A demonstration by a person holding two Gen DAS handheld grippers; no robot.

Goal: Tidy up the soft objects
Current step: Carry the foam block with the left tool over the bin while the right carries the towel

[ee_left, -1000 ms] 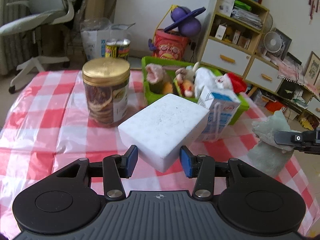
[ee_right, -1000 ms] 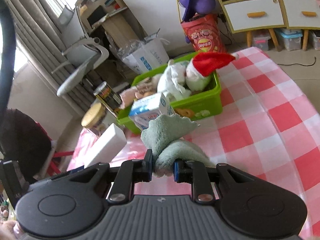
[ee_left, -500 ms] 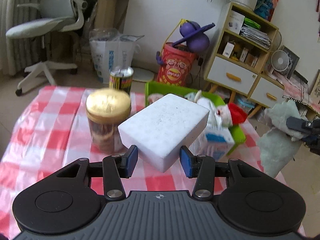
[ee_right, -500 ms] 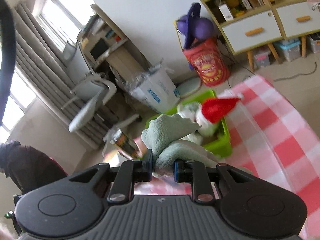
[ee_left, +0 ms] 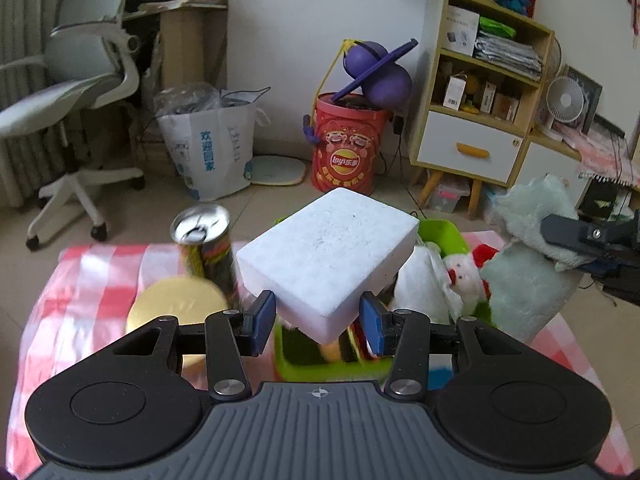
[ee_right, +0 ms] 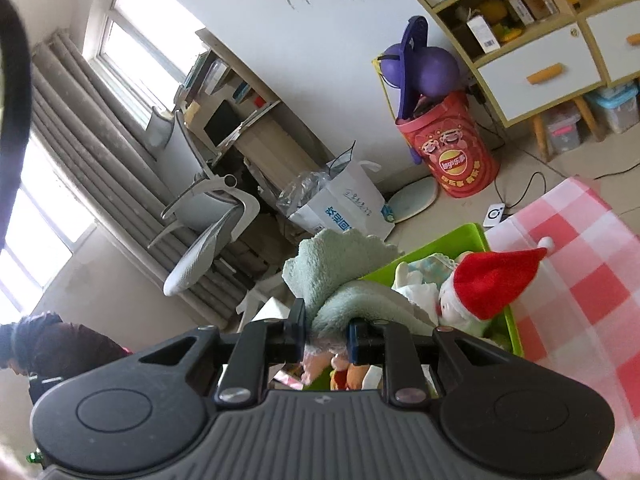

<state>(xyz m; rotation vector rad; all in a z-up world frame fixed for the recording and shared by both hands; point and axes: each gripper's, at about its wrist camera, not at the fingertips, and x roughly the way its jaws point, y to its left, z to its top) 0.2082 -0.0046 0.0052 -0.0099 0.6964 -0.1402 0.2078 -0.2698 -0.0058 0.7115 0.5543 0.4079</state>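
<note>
In my left gripper I hold a white foam block, its near corner pinched between the two blue pads so the long body sticks out ahead of me, tilted up and away. I hold it by the corner, I think, because the block is broader than the jaws can span.

Below it sits the green bin on the red-and-white checked tablecloth, already stocked with plush toys — a white one wearing a red Santa hat lies toward the right side. The block hangs above the bin's near left part, not yet inside it.

In my right gripper the fingers are drawn close together on a bunched pale green towel. Most of the cloth puffs up past the fingertips, and from my left camera a long tail of it droops down at the far right of the bin. It too is in the air, just over the toys.

To the left of the bin stand hard things, left out on purpose as I judge it: a gold-lidded jar near me and a tall drinks can just behind it.

My guess is both soft loads are poised for lowering into the bin; the towel's loose tail could snag on the rim.
</note>
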